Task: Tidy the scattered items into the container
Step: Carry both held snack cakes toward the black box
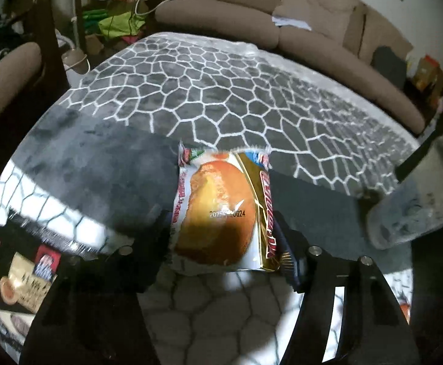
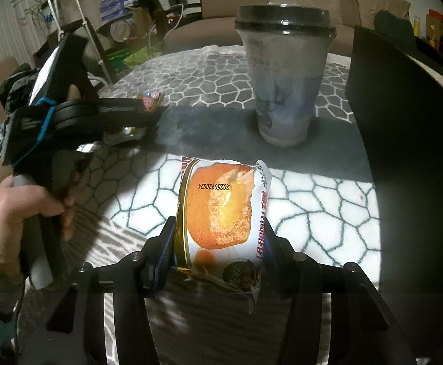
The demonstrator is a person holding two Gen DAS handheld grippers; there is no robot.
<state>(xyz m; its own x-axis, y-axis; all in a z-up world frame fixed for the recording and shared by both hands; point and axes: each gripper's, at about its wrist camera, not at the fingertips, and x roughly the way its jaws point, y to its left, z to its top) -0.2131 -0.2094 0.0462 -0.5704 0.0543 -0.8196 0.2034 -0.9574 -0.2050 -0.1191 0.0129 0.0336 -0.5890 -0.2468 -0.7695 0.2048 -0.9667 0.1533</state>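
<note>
**Two cake packets clamped, one in each gripper**

Your right gripper [image 2: 218,243] has its pads pressed against both long edges of a cake packet [image 2: 221,210], jaws about half apart, the wrapper filling the gap between them. That packet is lifted over the cobble-patterned tablecloth [image 2: 327,213], with its printed date stamp reading upside down from the right wrist view. Just beyond it stands a lidded cup [image 2: 285,76], upright on the cloth, and a dark container wall [image 2: 403,152] rises at the right edge of that view.

Your left gripper [image 1: 224,237] is closed on a second cake packet [image 1: 221,210], one finger on each side of the wrapper. From the right wrist view you can see your left hand [image 2: 17,213] around that gripper's handle at the far left, well apart from the cup. Low in the left corner of the left wrist view lies a boxed snack [image 1: 23,279], partly hidden behind the gripper's frame.
</note>
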